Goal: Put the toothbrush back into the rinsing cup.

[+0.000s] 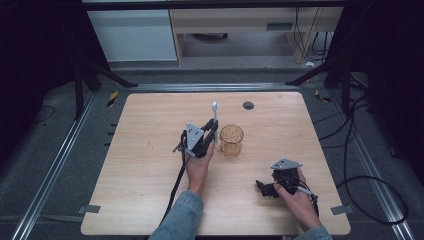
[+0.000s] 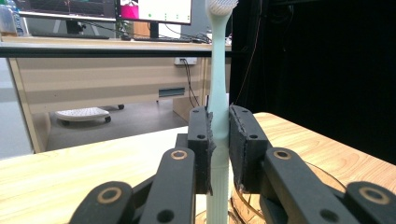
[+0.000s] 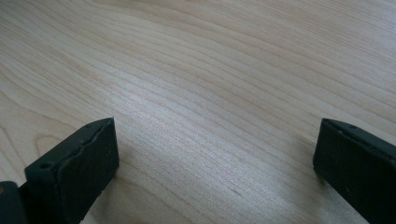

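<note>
A pale green toothbrush (image 2: 218, 107) stands upright with its white bristle head at the top, and my left gripper (image 2: 219, 140) is shut on its handle. From above, the toothbrush (image 1: 215, 116) and the left gripper (image 1: 212, 131) sit just left of an amber see-through cup (image 1: 232, 140) near the table's middle. The cup's rim (image 2: 289, 186) curves behind the jaws at the lower right. My right gripper (image 1: 263, 188) rests low on the table at the front right, pointing left. Its jaws (image 3: 215, 163) stand wide apart over bare wood.
The wooden table (image 1: 150, 165) has a dark round grommet (image 1: 248, 105) near its back edge. Black frame legs and cables lie on the floor around it. A desk with monitors (image 2: 93, 11) stands beyond the far edge.
</note>
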Tool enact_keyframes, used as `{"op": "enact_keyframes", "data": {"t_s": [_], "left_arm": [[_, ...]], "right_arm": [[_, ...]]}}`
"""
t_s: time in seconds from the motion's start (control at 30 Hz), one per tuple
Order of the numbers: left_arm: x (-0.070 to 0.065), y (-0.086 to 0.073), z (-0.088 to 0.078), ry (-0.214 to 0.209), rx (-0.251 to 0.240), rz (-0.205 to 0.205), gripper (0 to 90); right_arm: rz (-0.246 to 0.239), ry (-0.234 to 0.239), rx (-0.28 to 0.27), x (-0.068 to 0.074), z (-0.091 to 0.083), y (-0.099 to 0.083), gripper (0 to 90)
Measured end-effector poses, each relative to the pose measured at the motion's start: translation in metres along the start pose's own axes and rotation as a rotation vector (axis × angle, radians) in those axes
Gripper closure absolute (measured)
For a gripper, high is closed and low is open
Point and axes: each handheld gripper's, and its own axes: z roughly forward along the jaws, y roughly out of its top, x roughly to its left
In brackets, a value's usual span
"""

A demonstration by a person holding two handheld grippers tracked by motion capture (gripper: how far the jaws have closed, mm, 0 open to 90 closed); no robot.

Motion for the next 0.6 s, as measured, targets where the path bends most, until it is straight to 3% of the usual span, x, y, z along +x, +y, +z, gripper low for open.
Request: {"op": "enact_keyframes", "data": {"t_s": [0.6], "left_arm": [[0.002, -0.013, -0.003, 0.003, 0.050, -0.004, 78.5]], "right_arm": [[0.001, 0.000, 0.002, 0.000, 0.000, 0.000, 0.5]]}}
